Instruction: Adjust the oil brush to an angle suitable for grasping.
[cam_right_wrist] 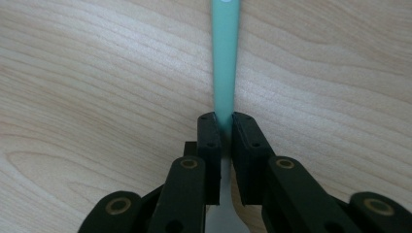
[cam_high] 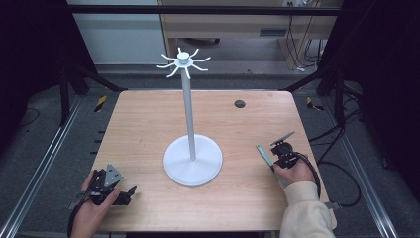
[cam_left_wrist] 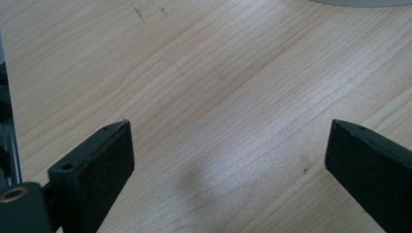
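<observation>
Right tongs [cam_right_wrist: 223, 127] pinch the green strip [cam_right_wrist: 225, 53] over the table [cam_high: 148, 129]; left tongs [cam_left_wrist: 228, 145] rest wide, low.

High view was evenly lit from overhead, the light wooden table [cam_high: 148, 124] bright, surroundings falling to near black at both sides; image soft and low-res. White metal stand with round base [cam_high: 192, 159] cast barely any shadow. Left gripper view was sharp on the grain, with a faint blurred shadow between the black jaws. Right gripper view had the thin pale-green plastic strip [cam_right_wrist: 225, 58] slightly overexposed at the top
</observation>
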`<state>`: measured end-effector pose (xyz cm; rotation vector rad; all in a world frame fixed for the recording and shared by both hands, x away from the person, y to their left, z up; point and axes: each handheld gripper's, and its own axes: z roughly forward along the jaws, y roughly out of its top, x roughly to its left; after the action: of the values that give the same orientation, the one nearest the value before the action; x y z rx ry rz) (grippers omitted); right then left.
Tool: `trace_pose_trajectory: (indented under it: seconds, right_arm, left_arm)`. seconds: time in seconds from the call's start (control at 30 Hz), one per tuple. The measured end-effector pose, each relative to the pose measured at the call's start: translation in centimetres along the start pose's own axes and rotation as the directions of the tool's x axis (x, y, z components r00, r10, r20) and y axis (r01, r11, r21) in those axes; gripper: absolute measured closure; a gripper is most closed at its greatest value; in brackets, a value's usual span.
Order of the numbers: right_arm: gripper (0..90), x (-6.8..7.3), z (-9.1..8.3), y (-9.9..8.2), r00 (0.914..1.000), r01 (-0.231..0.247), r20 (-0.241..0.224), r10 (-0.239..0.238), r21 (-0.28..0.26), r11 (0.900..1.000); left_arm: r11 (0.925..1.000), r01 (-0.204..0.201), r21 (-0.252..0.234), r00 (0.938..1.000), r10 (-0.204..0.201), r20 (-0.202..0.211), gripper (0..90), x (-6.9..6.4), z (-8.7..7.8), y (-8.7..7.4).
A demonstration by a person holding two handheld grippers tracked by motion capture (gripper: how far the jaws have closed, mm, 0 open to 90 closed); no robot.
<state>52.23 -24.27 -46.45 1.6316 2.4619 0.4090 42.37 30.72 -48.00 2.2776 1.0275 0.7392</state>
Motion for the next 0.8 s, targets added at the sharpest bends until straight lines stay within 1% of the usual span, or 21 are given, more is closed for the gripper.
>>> trace_pose_trajectory:
  seconds: [0.13, 0.23, 0.27, 0.3, 0.37, 0.4, 0.47, 0.53, 0.57, 0.63, 0.7, 0.8]
  right_arm:
    - [82.8, 0.1, -0.6, 0.1, 1.0, 0.004, 0.009, -0.004, -0.026, 0.9997]
    - [82.8, 0.3, -1.0, 0.2, 0.9997, 0.02, 0.015, -0.02, -0.045, 0.9988]
    - [82.8, 0.4, -1.2, 0.2, 0.9995, 0.029, 0.016, -0.029, -0.059, 0.9978]
    - [82.9, 0.5, -1.3, 0.3, 0.9995, 0.027, 0.017, -0.025, -0.067, 0.9974]
    - [82.8, 0.7, -1.7, 0.4, 0.9992, 0.036, 0.023, -0.034, -0.093, 0.995]
    - [82.9, 0.8, -1.9, 0.5, 0.9988, 0.046, 0.021, -0.044, -0.113, 0.9926]
    - [82.9, 1.0, -2.2, 0.6, 0.9988, 0.047, 0.022, -0.044, -0.142, 0.9888]
    - [82.9, 1.2, -2.4, 0.7, 0.9979, 0.063, 0.022, -0.06, -0.173, 0.983]
    - [82.9, 1.3, -2.5, 0.7, 0.9983, 0.057, 0.022, -0.054, -0.188, 0.9805]
    - [82.9, 1.3, -2.8, 0.8, 0.9982, 0.06, 0.022, -0.056, -0.227, 0.9721]
    - [82.9, 1.3, -3.1, 0.8, 0.9987, 0.051, 0.005, -0.051, -0.274, 0.9604]
    - [82.9, 1.1, -3.6, 0.8, 0.9991, 0.031, -0.016, -0.039, -0.346, 0.9379]
  left_arm:
    - [1.0, -0.002, 0.001, 1.0, 0.002, 0.002, 3.4, 0.0, 0.0, 0.0]
    - [1.0, 0.001, -0.002, 1.0, -0.001, -0.001, 3.4, 0.0, 0.0, 0.0]
    - [1.0, 0.002, -0.002, 1.0, -0.002, -0.001, 3.4, 0.0, 0.0, 0.0]
    - [1.0, 0.002, -0.002, 1.0, -0.002, -0.001, 3.4, 0.1, 0.0, 0.0]
    - [1.0, 0.002, -0.002, 1.0, -0.002, -0.001, 3.4, 0.1, 0.0, 0.0]
    - [1.0, 0.001, -0.002, 1.0, -0.001, -0.001, 3.4, 0.0, 0.0, 0.0]
    - [1.0, 0.0, -0.001, 1.0, 0.0, -0.001, 3.4, 0.0, 0.0, 0.0]
    - [1.0, 0.0, 0.0, 1.0, 0.0, -0.001, 3.4, 0.0, 0.0, 0.0]
    - [1.0, 0.001, -0.001, 1.0, -0.001, -0.001, 3.4, 0.0, 0.0, 0.0]
    - [1.0, 0.002, -0.001, 1.0, -0.002, -0.001, 3.4, 0.0, 0.0, 0.0]
    - [1.0, 0.004, -0.001, 1.0, -0.004, -0.001, 3.4, 0.1, 0.0, 0.0]
    - [1.0, 0.006, -0.002, 1.0, -0.006, -0.001, 3.4, 0.1, 0.0, -0.1]
